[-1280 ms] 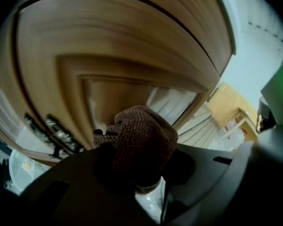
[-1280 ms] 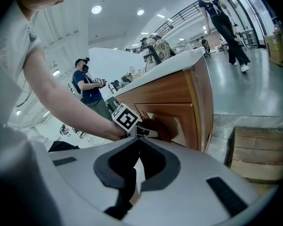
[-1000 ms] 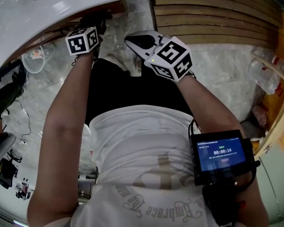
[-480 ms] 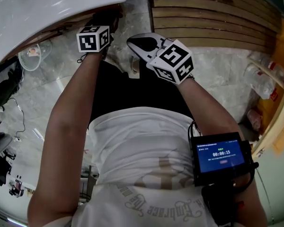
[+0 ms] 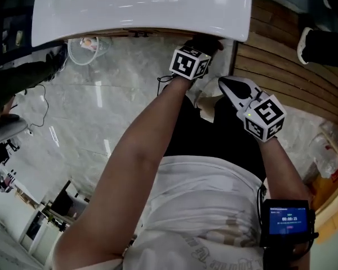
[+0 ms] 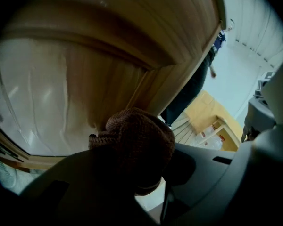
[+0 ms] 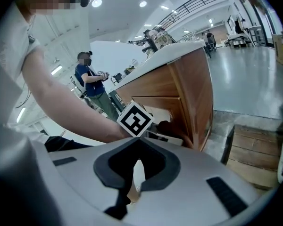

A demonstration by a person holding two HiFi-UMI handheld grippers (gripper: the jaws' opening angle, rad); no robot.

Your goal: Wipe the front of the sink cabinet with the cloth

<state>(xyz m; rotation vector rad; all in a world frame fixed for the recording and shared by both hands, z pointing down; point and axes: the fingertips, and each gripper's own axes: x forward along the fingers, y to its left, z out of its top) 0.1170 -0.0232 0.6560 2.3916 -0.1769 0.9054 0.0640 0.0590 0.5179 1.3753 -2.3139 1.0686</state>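
The wooden sink cabinet [image 6: 132, 46] fills the left gripper view, its glossy door panel [image 6: 42, 93] at the left. My left gripper [image 6: 155, 173] is shut on a bunched brown knitted cloth [image 6: 137, 140], which rests against the cabinet front near its right corner. In the head view the left gripper [image 5: 205, 43] reaches under the white sink top [image 5: 158, 10], and the cloth is hidden there. My right gripper [image 5: 231, 86] hangs shut and empty just right of it. From the right gripper [image 7: 133, 192] I see the cabinet side [image 7: 193, 93] and the left gripper's marker cube [image 7: 136, 119].
Wooden slats [image 5: 293, 77] lie on the floor right of the cabinet. Grey marble floor [image 5: 101, 106] spreads to the left. A shelf with bottles [image 5: 324, 156] stands at the far right. A person in blue [image 7: 92, 86] stands beyond the counter.
My left gripper has slid with the cloth to the right along the cabinet front, toward its right corner. The right gripper has followed, still shut.
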